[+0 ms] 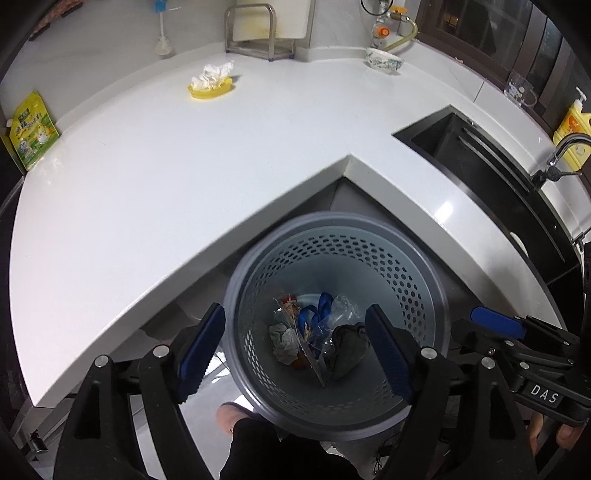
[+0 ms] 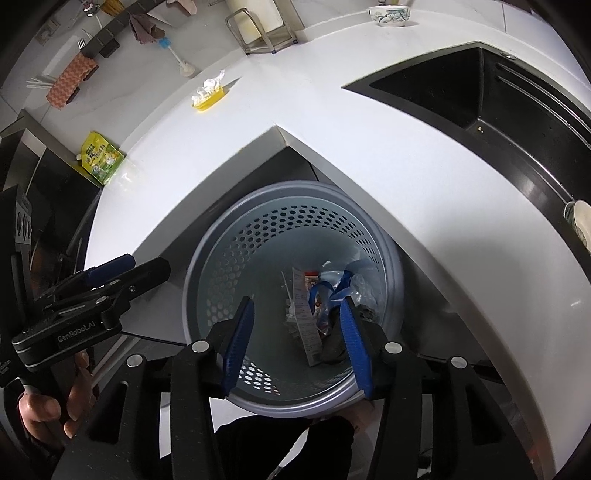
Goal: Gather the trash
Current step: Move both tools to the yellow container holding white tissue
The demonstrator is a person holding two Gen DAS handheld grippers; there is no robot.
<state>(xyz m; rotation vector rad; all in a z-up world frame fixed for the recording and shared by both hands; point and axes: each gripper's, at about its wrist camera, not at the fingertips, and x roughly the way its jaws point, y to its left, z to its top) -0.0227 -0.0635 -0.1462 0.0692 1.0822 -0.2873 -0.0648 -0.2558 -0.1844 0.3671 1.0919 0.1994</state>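
A grey perforated trash bin (image 1: 413, 284) stands on the floor below the inner corner of the white counter (image 1: 184, 166). It holds crumpled paper (image 1: 282, 341), a dark cloth (image 1: 349, 350), blue strips and clear plastic. My left gripper (image 1: 295, 350) is open and empty above the bin mouth. My right gripper (image 2: 297, 339) is open and empty above the same bin (image 2: 221, 258). On the counter lie a crumpled tissue in a yellow dish (image 1: 212, 79) and a green-yellow pouch (image 1: 33, 134); both also show in the right wrist view, dish (image 2: 208, 96) and pouch (image 2: 101, 157).
A black sink (image 1: 491, 166) with a tap is sunk in the counter on the right. A patterned bowl (image 1: 384, 61) and a metal rack (image 1: 258, 33) stand at the back. A yellow soap bottle (image 1: 572, 129) stands by the tap. A foot shows beside the bin.
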